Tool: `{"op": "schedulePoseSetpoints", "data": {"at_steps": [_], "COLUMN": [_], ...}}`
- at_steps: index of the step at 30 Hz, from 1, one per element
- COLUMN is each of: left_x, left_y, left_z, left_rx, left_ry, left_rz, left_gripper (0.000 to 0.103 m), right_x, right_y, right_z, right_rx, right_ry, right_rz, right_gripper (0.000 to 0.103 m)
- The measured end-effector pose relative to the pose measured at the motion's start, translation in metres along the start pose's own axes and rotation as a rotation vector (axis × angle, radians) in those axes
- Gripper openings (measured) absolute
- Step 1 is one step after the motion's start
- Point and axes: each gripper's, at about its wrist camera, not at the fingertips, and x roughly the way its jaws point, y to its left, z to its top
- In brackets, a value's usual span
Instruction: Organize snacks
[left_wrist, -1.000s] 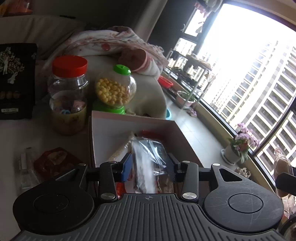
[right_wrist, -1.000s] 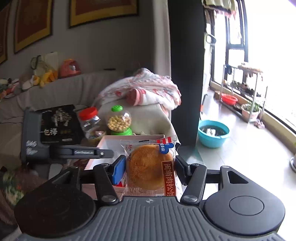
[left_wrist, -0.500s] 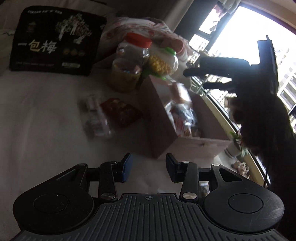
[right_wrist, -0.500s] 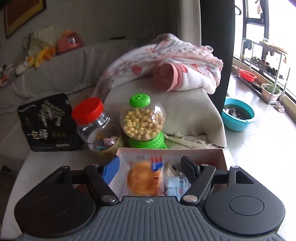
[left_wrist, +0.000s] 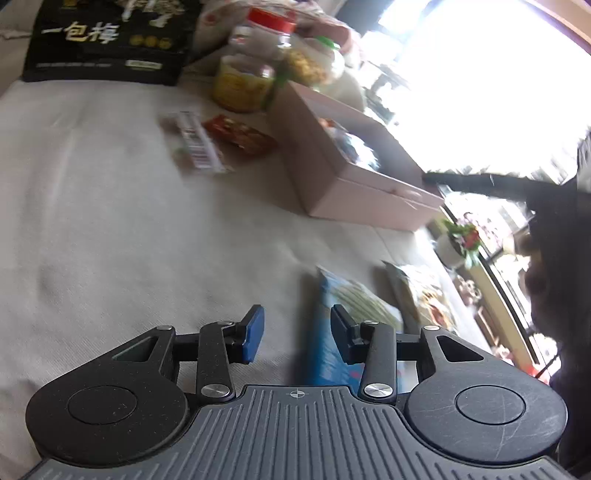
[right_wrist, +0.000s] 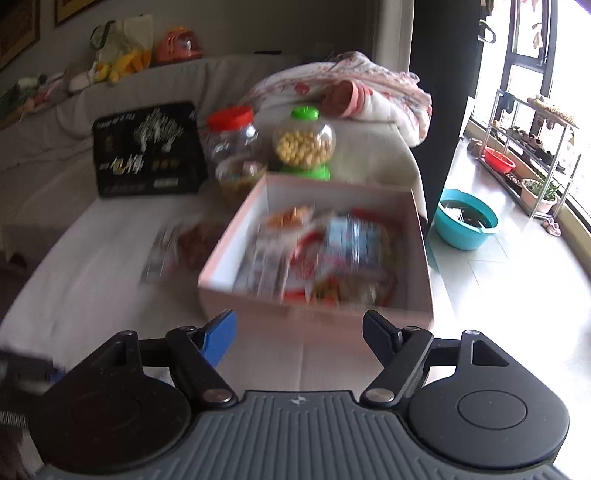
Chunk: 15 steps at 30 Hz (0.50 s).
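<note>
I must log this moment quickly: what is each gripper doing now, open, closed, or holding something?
Left gripper: open, holding nothing; a blue snack packet lies beneath.
Right gripper: open, holding nothing, in front of the pink box.

The right gripper (right_wrist: 299, 334) no longer holds the round cake packet it carried a second ago; its jaws now stand wide apart and empty, drawn back from the pink box (right_wrist: 421, 236). The left gripper (left_wrist: 295, 328), also emptied, has pulled away from the box (left_wrist: 332, 177) and now hovers over a blue packet (left_wrist: 328, 332) on the cloth.
</note>
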Motion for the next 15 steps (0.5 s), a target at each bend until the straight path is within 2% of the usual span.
{"op": "schedulePoseSetpoints", "data": {"at_steps": [3,6,8,9,10,15], "left_x": [-0.001,0.0,0.004,0.005,0.005,0.006], "left_y": [-0.011,-0.018,-0.018,-0.018,-0.019,-0.026], "left_z": [-0.01,-0.015,-0.016,-0.016,-0.017,-0.02], "left_rx": [0.037,0.056,0.048,0.044,0.045,0.063], "left_ry": [0.017,0.023,0.027,0.025,0.021,0.057], "left_rz": [0.007,0.035,0.048,0.052,0.053,0.018], "left_gripper": [0.045,0.045,0.044,0.044,0.044,0.044], "right_x": [-0.019,-0.027,-0.028,-0.027,-0.026,-0.018], "right_y": [-0.001,0.002,0.011,0.017,0.022,0.036], "right_z": [-0.039,-0.075,-0.094,-0.1,-0.105,-0.112], "right_rx": [0.026,0.073,0.07,0.055,0.046,0.064], "right_ry": [0.033,0.078,0.09,0.102,0.113,0.12], "right_rz": [0.027,0.128,0.152,0.165,0.183,0.247], "right_gripper": [0.076,0.075,0.059,0.04,0.036,0.036]}}
